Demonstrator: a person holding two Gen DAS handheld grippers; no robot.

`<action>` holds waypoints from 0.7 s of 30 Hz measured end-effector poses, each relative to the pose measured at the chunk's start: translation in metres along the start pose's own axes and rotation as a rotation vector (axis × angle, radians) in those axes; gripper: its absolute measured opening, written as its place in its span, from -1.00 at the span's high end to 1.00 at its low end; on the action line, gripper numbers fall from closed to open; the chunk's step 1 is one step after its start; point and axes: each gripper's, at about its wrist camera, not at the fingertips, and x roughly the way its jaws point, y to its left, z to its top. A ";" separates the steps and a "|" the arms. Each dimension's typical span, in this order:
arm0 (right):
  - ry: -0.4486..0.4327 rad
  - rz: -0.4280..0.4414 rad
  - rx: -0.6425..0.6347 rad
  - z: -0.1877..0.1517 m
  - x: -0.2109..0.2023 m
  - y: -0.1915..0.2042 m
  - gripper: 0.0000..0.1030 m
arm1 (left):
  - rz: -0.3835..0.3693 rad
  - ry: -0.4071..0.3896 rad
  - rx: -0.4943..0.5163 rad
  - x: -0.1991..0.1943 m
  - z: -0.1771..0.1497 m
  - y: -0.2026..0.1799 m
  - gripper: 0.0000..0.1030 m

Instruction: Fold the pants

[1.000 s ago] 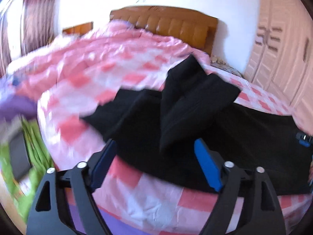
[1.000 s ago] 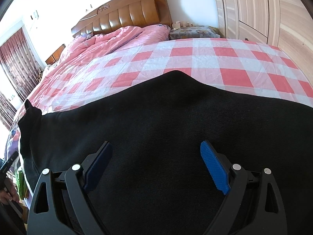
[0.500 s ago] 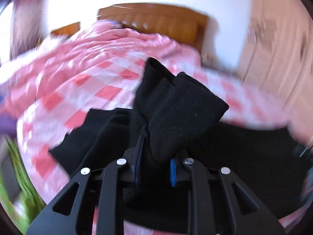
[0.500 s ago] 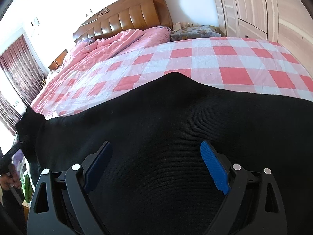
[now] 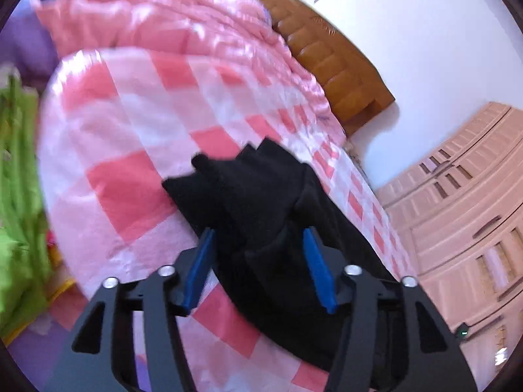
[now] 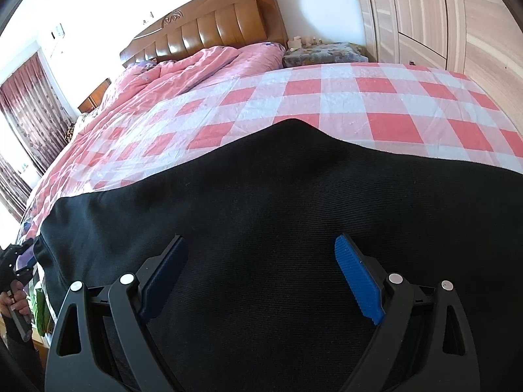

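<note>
Black pants (image 6: 261,215) lie spread on the pink checked bedsheet (image 6: 359,98). In the left wrist view a bunched leg end of the pants (image 5: 248,192) lies between the blue pads of my left gripper (image 5: 258,245), whose jaws stand apart around the cloth without pinching it. My right gripper (image 6: 261,261) is open and empty, just above the flat black cloth. The left gripper also shows at the far left edge of the right wrist view (image 6: 13,261).
A pink quilt (image 6: 196,68) is heaped near the wooden headboard (image 6: 212,23). A wardrobe (image 6: 441,16) stands to the right. Green fabric (image 5: 16,196) hangs beside the bed's left edge. A covered nightstand (image 6: 320,52) is by the headboard.
My left gripper closed on the pants leg half a second ago, swung it over, and now its jaws stand open again. The leg end has gone from the right wrist view's left edge. My right gripper stayed put.
</note>
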 end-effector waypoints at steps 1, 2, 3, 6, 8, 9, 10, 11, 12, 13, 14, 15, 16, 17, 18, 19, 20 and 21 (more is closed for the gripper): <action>-0.001 0.002 -0.001 0.000 0.000 0.001 -0.72 | 0.017 -0.025 0.047 -0.008 -0.003 -0.010 -0.27; -0.002 0.007 -0.004 0.000 -0.001 0.001 -0.72 | 0.019 -0.037 0.097 -0.014 -0.007 -0.020 -0.34; -0.007 0.019 -0.014 0.000 -0.003 0.003 -0.72 | 0.023 -0.036 0.135 -0.016 -0.012 -0.027 -0.44; -0.055 0.080 -0.096 -0.003 -0.017 0.018 -0.72 | 0.019 -0.020 0.140 -0.019 -0.018 -0.023 -0.44; -0.084 0.085 -0.159 -0.007 -0.025 0.032 -0.72 | 0.017 -0.036 0.063 -0.022 -0.016 0.000 -0.44; -0.089 0.068 -0.194 -0.010 -0.024 0.038 -0.72 | 0.034 -0.041 0.010 -0.025 -0.016 0.018 -0.41; -0.084 0.056 -0.212 -0.011 -0.022 0.041 -0.72 | 0.055 -0.039 -0.009 -0.026 -0.016 0.027 -0.37; -0.070 0.050 -0.216 -0.012 -0.018 0.042 -0.72 | 0.075 -0.039 -0.008 -0.027 -0.016 0.034 -0.28; -0.058 0.045 -0.211 -0.011 -0.015 0.042 -0.72 | 0.100 -0.033 0.008 -0.026 -0.016 0.036 -0.25; -0.050 0.042 -0.192 -0.009 -0.013 0.039 -0.72 | 0.132 -0.023 0.046 -0.025 -0.017 0.035 -0.18; -0.049 0.046 -0.173 -0.008 -0.012 0.035 -0.72 | 0.155 -0.011 0.090 -0.022 -0.018 0.030 -0.16; -0.047 0.054 -0.151 -0.007 -0.012 0.031 -0.72 | 0.165 -0.004 0.114 -0.020 -0.019 0.027 -0.15; -0.043 0.062 -0.117 -0.006 -0.011 0.025 -0.72 | 0.181 0.009 0.155 -0.016 -0.022 0.021 -0.15; -0.043 0.066 -0.100 -0.006 -0.011 0.022 -0.72 | 0.180 0.016 0.181 -0.012 -0.024 0.016 -0.15; -0.045 0.074 -0.075 -0.005 -0.011 0.017 -0.72 | 0.172 0.021 0.197 -0.009 -0.024 0.012 -0.15; -0.046 0.077 -0.065 -0.005 -0.012 0.015 -0.72 | 0.153 0.026 0.206 -0.005 -0.025 0.009 -0.16; -0.045 0.079 -0.057 -0.005 -0.011 0.014 -0.72 | 0.146 0.031 0.206 -0.002 -0.024 0.007 -0.16; -0.043 0.078 -0.053 -0.005 -0.011 0.013 -0.72 | 0.142 0.041 0.207 0.002 -0.023 0.005 -0.16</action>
